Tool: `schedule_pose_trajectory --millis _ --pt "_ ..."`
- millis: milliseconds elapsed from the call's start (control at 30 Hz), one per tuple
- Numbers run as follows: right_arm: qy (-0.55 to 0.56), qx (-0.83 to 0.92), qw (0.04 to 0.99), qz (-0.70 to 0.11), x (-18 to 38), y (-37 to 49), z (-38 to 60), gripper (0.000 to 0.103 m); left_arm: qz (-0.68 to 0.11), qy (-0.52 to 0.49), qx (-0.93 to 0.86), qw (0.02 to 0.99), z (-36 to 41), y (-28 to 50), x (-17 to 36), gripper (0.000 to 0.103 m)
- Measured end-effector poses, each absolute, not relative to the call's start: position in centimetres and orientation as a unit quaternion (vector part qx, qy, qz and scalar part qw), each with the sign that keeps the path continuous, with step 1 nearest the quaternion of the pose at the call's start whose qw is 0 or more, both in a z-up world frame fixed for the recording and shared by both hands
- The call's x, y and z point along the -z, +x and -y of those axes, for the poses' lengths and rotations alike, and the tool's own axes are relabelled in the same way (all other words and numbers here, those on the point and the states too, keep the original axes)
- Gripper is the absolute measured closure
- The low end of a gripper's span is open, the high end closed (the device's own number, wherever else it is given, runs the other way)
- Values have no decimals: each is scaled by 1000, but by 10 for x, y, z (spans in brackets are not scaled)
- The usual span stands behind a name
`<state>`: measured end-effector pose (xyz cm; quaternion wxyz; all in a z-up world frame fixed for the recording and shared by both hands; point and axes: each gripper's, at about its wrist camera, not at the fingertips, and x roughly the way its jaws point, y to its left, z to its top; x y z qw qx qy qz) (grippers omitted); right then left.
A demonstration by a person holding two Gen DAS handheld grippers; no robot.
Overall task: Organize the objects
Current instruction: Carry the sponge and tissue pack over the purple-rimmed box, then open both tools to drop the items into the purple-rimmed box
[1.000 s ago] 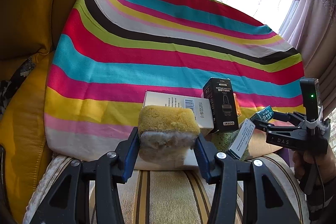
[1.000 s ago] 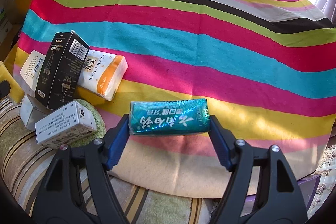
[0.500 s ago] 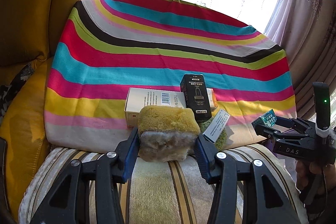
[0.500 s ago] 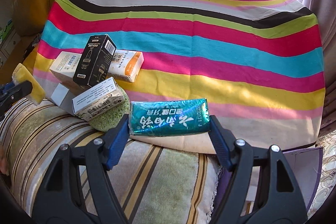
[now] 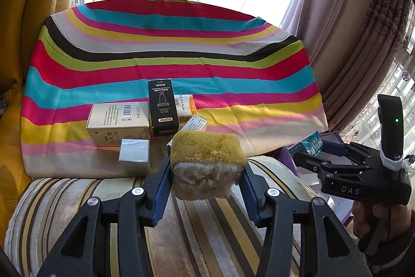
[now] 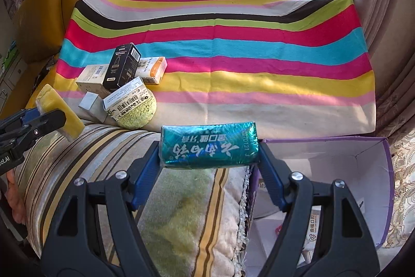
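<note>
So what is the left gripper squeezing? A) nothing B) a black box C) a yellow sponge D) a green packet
C: in the left wrist view the yellow sponge sits pinched between the left gripper and its blue fingers.

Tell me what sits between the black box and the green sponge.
In the right wrist view, a white barcoded carton lies tilted between the black box and the green sponge, resting on the sponge.

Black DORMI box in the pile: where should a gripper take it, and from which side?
Grip the black box across its two long narrow sides near the raised top end, coming from above. It leans tilted on the beige carton, so its upper part stands free of its neighbours.
</note>
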<state>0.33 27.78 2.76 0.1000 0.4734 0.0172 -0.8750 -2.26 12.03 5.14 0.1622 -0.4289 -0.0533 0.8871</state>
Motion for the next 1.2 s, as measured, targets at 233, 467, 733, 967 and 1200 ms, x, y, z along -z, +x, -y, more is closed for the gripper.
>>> schedule_pose_trajectory --millis 233,467,733,967,1200 --pt "467 882 68 1 -37 32 -315 27 37 -426 -873 235 -166 -7 -59 53" --pt "458 888 28 24 -45 55 -357 27 14 -429 -854 294 -213 8 -64 53" --pt "446 894 -16 42 -50 72 -397 27 -18 -427 -835 347 -259 25 -67 53" --pt "436 897 -46 60 -55 84 -426 27 -23 -421 -810 407 -289 39 -72 30" --pt "432 898 -61 58 -57 86 -433 18 -14 -413 -827 381 -276 37 -76 24"
